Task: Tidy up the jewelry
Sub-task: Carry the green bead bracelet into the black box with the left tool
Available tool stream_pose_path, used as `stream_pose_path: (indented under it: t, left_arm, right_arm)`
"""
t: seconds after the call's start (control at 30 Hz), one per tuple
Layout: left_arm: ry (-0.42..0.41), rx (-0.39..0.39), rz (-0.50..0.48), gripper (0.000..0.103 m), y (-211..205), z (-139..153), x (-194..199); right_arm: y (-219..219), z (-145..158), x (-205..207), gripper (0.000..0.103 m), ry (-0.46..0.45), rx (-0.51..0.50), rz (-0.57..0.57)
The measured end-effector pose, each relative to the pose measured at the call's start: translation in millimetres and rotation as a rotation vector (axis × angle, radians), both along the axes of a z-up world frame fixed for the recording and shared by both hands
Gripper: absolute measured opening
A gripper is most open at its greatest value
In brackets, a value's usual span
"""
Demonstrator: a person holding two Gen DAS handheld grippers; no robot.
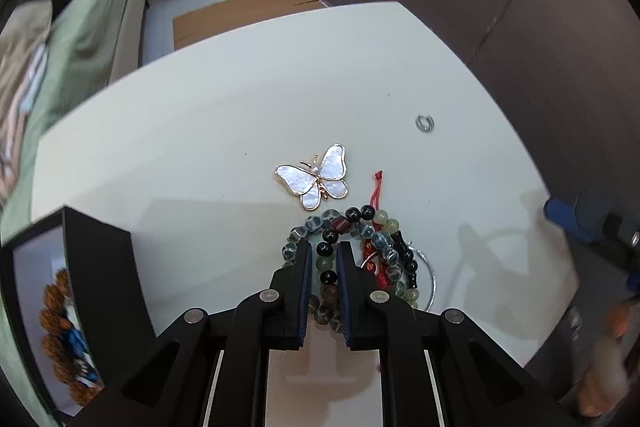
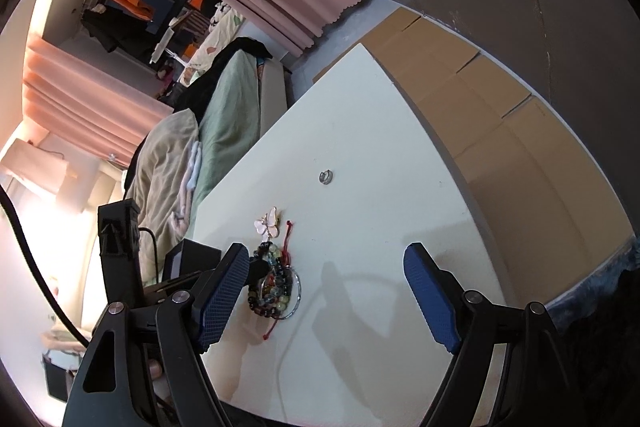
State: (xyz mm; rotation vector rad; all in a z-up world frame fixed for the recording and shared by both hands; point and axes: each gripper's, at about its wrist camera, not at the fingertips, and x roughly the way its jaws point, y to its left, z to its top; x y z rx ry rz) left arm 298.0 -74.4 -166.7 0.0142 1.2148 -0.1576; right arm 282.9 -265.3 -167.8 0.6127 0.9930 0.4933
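A pile of bead bracelets [image 1: 360, 247] with a red cord and a thin silver bangle [image 1: 430, 279] lies on the white table [image 1: 200, 131]. My left gripper [image 1: 323, 255] is closed on a strand of dark and greenish beads [image 1: 325, 265] of that pile. A pearl-white butterfly brooch [image 1: 316, 177] lies just beyond, and a small silver ring [image 1: 425, 123] lies farther right. The pile [image 2: 274, 291], brooch [image 2: 269, 223] and ring [image 2: 326, 177] also show in the right wrist view. My right gripper [image 2: 324, 291] is open and empty, above the table right of the pile.
A black jewelry box [image 1: 92, 267] stands open at the table's left, holding a brown bead bracelet [image 1: 60, 323]. A bed with green bedding [image 2: 224, 131] is left of the table. Cardboard sheets [image 2: 500, 131] lie on the floor past the far edge.
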Motion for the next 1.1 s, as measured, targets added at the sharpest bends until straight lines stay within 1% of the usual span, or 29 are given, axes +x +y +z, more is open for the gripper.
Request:
stream_pose_path:
  t: [0.03, 0.07, 0.13, 0.17, 0.27, 0.43, 0.57, 0.67, 0.9, 1.1]
  left_arm:
    - [-0.007, 0.037, -0.020, 0.013, -6, 0, -1]
    - [-0.012, 0.057, -0.030, 0.013, -8, 0, -2]
    - [-0.010, 0.069, -0.032, 0.013, -8, 0, -1]
    - [-0.004, 0.060, -0.026, 0.009, -6, 0, 1]
    - [0.004, 0.004, -0.005, 0.008, 2, 4, 2]
    - [-0.064, -0.072, -0.027, 0.008, 8, 34, -13]
    - [-0.122, -0.100, -0.040, 0.008, 14, 57, -22]
    - [-0.160, -0.098, -0.043, 0.008, 20, 70, -28]
    - [-0.212, -0.125, 0.005, 0.008, 50, 90, -36]
    - [-0.242, -0.146, 0.055, 0.008, 75, 100, -43]
  right_arm:
    - [1, 0, 0, 0.081, 0.001, -0.002, 0.002]
    - [3, 1, -1, 0.081, 0.000, -0.004, 0.004]
    - [6, 4, -2, 0.081, -0.005, -0.010, 0.011]
    - [7, 6, -3, 0.081, -0.008, -0.012, 0.013]
    - [8, 12, -7, 0.081, -0.017, -0.019, 0.015]
    - [11, 17, -10, 0.079, -0.014, -0.029, 0.003]
    - [21, 21, -11, 0.074, -0.010, -0.034, 0.016]
    - [27, 24, -10, 0.068, -0.003, -0.032, 0.028]
    - [47, 35, -4, 0.067, -0.006, -0.049, 0.059]
    - [76, 40, 13, 0.066, -0.002, -0.135, 0.123]
